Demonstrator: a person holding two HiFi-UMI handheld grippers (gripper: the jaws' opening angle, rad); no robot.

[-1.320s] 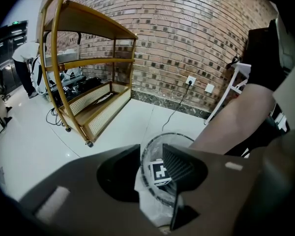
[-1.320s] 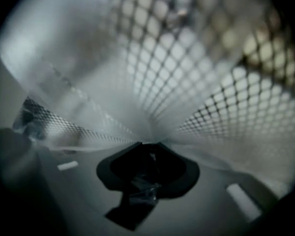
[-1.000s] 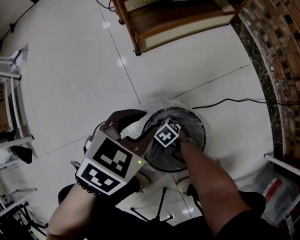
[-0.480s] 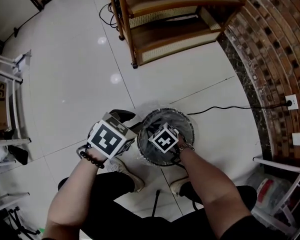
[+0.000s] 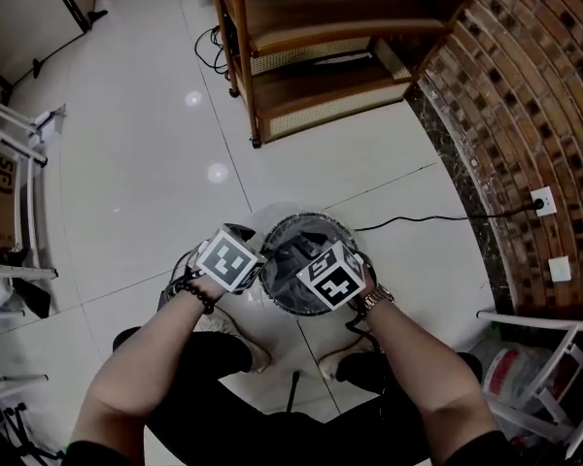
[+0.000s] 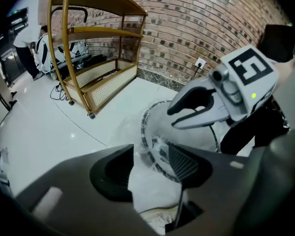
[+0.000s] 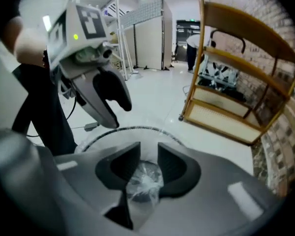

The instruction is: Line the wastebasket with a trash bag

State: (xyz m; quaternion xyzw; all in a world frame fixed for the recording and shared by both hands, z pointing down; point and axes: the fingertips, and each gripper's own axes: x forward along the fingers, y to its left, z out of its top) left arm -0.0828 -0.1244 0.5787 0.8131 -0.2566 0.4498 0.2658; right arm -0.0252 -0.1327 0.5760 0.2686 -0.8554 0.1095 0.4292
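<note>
Located wastebasket (image 5: 311, 217) at lower centre of head view, standing on the white floor (image 5: 155, 144) below the wooden shelf unit (image 5: 321, 66). Noted clear trash bag (image 7: 145, 183) already inside it, with film over the rim on the upper-left arc and hazing the floor just outside. Judged bag opened and seated in the basket, fold-over only partly done.

Read left gripper (image 6: 151, 154) at the basket's left rim: jaws apart, just been opening, with white film and the wire rim between them and no squeeze visible on either. Taken as a release after tucking film over that side.

Read right gripper (image 7: 148, 149) above the basket mouth, right of centre: jaws nearly together, pinched on a bunched twist of bag film.

Could not confirm from any view how far the film wraps the lower-right rim, hidden under the right gripper and forearm.

Left to do, as judged: spread the film held in the right jaws out to the rim, fold it over the remaining arc, check for even overhang all round, and push slack down against the basket wall.
</note>
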